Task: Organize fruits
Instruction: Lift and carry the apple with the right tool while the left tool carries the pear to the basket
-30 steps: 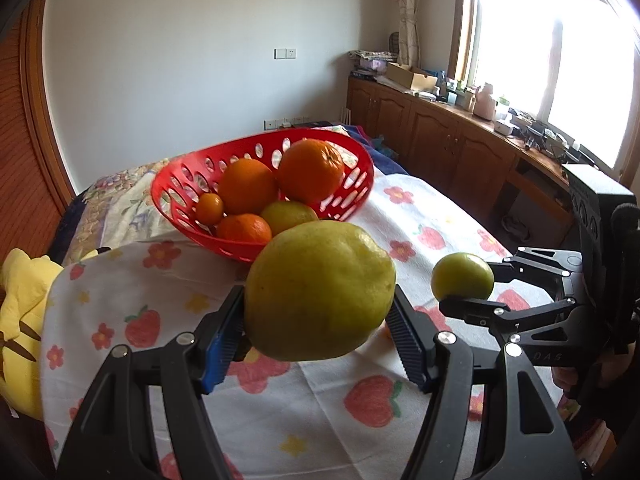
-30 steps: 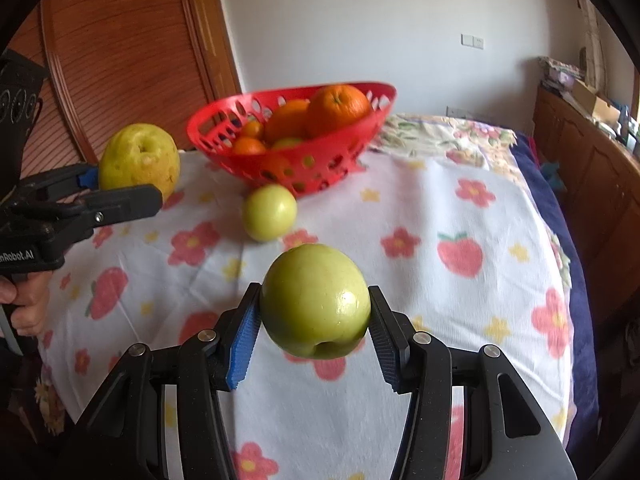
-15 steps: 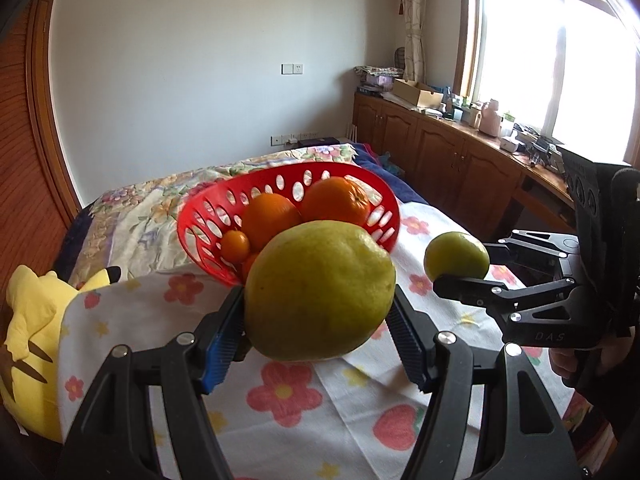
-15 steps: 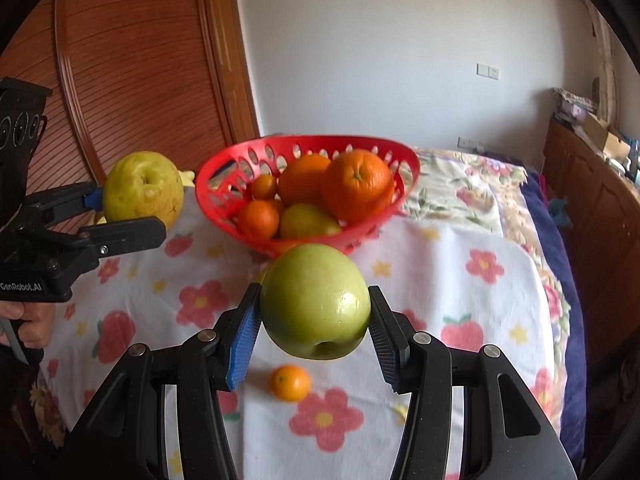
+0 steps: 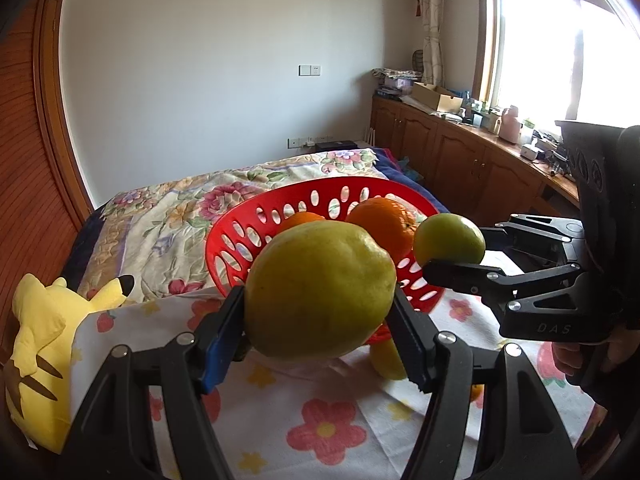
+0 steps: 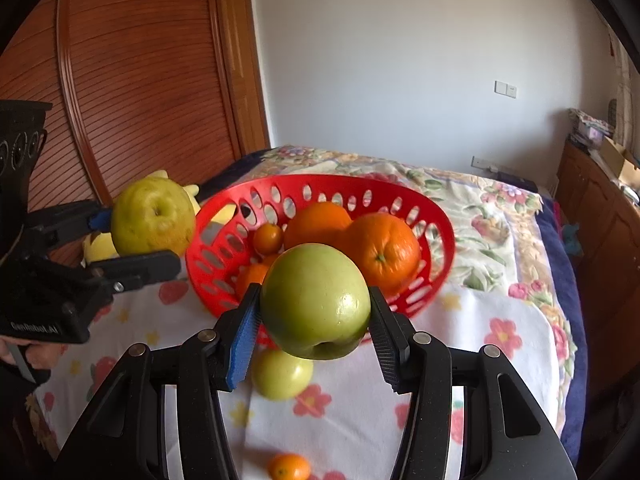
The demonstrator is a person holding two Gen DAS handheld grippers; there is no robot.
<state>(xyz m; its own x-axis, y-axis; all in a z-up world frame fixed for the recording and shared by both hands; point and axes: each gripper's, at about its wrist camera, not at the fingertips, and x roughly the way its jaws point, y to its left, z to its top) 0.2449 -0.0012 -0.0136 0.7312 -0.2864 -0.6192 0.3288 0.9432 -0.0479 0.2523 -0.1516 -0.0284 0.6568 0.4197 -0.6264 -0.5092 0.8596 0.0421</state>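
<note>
- Pear point(image 5: 320, 294): large, yellow-green, clamped across its widest part in the left gripper point(image 5: 320, 320); held in the air just short of the basket point(image 5: 248, 232) rim. Likely the heaviest piece; firm, smooth, waxy skin, prone to bruising under a hard squeeze. Best hold: across the belly, as now.
- Apple point(image 6: 316, 300): green, glossy, stem pit facing down; gripped at its equator by the right gripper point(image 6: 316, 320), fingers point(image 6: 244, 330) closed flat against both flanks. Raised near the front rim of the basket. Round and slick, so likely to roll once let go; hard, moderate weight.
- Basket: red plastic, perforated, shallow, standing on the flowered cloth point(image 6: 480, 320). Light and stiff by the look; may slide or tip if fruit drops on one edge.
- Oranges point(image 6: 384, 250): two large ones inside the basket, touching; pebbled skin, good friction, sturdy.
- Small oranges point(image 6: 268, 238): in the basket beside the large ones; light, thin-skinned, soft.
- Loose apple point(image 6: 282, 374): pale green, on the cloth just in front of the basket, below the held one. Free to roll.
- Loose small orange point(image 6: 289, 466): on the cloth at the near edge, well apart from the basket. Needs a gentle, narrow pinch.
- Plush toy point(image 5: 36, 344): yellow, at the left of the cloth; not part of the sort.
</note>
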